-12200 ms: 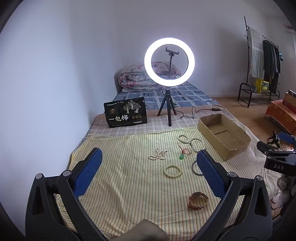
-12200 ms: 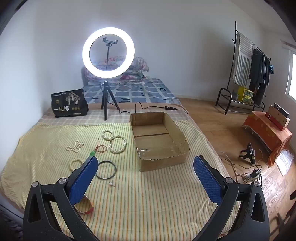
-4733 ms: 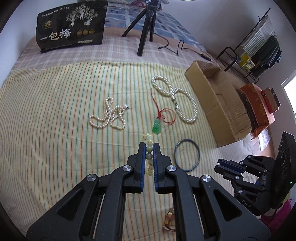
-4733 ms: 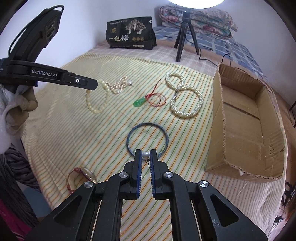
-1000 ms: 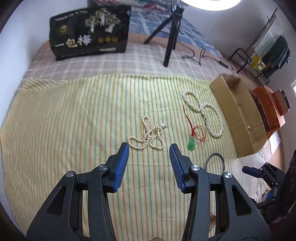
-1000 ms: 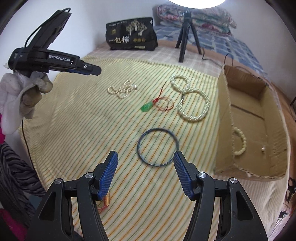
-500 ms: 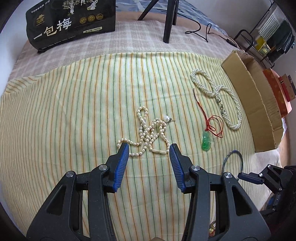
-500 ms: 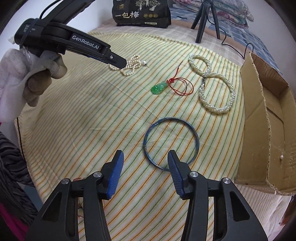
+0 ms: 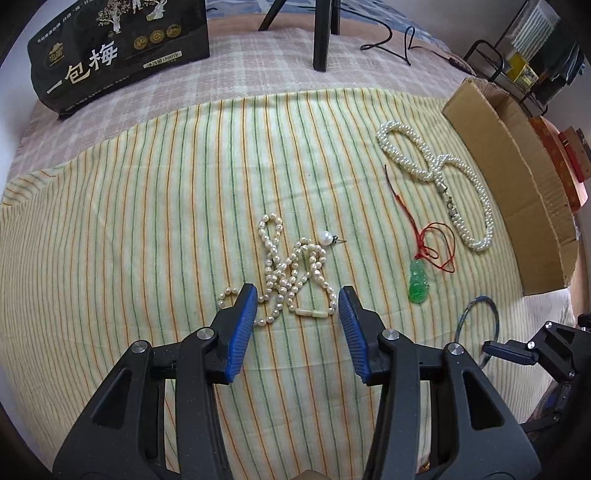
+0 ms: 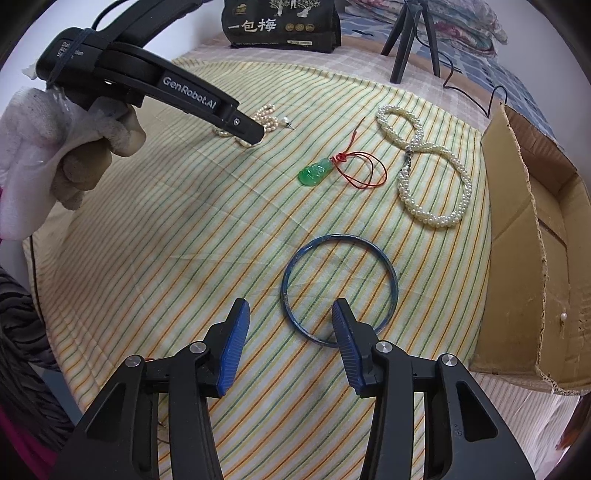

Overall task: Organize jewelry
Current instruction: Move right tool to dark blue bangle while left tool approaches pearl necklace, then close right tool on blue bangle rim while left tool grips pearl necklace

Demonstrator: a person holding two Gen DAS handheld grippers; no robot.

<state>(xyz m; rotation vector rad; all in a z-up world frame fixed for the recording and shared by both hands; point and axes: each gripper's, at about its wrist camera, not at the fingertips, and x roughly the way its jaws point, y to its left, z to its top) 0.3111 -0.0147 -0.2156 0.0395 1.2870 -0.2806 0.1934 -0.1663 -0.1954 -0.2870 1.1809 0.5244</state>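
Note:
A tangled thin pearl necklace [image 9: 288, 273] lies on the striped cloth, and my left gripper [image 9: 295, 314] is open low over its near end, one jaw on each side. A single pearl earring [image 9: 327, 237] lies just beyond the necklace. My right gripper [image 10: 290, 328] is open over the near rim of a blue bangle [image 10: 340, 288], its right finger inside the ring. A green pendant on a red cord [image 10: 316, 171] and a thick twisted pearl necklace [image 10: 432, 173] lie farther off. The cardboard box [image 10: 517, 236] stands at the right, a small pearl [image 10: 563, 316] inside.
A black printed bag [image 9: 118, 48] and a tripod's legs [image 9: 321, 33] stand beyond the cloth. My left gripper and gloved hand [image 10: 74, 155] fill the upper left of the right wrist view. The cloth's near edge drops off close to both grippers.
Both grippers have moved lower and closer. The left one has come down to the thin pearl necklace; the right one has come down to the blue bangle. Both stay open.

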